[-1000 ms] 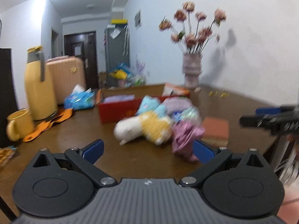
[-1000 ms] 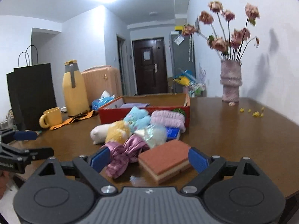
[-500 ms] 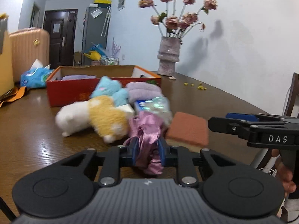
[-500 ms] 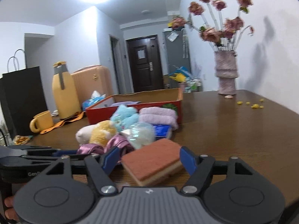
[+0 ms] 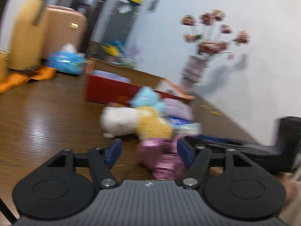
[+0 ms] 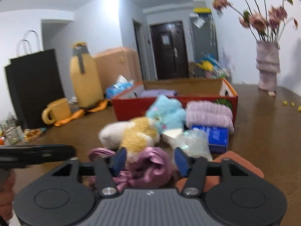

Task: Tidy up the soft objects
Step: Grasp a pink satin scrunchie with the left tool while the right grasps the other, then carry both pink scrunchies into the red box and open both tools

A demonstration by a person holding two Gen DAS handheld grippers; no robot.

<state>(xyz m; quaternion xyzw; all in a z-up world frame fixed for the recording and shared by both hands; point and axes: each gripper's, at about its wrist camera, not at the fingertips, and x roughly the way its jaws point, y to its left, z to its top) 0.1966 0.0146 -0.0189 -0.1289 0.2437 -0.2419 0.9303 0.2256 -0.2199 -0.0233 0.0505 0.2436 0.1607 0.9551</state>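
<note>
White walls and a dark door (image 6: 169, 49) are seen behind a brown wooden table (image 6: 263, 128). Beyond both claws, a red box (image 6: 175, 105) is backed by a heap of soft toys (image 6: 139, 131). No writing can be read. A pink satin cloth (image 6: 150, 165) lies between the closing right claw (image 6: 148, 161), ungripped; the left claw (image 5: 149, 153) is opening beside it.
</note>
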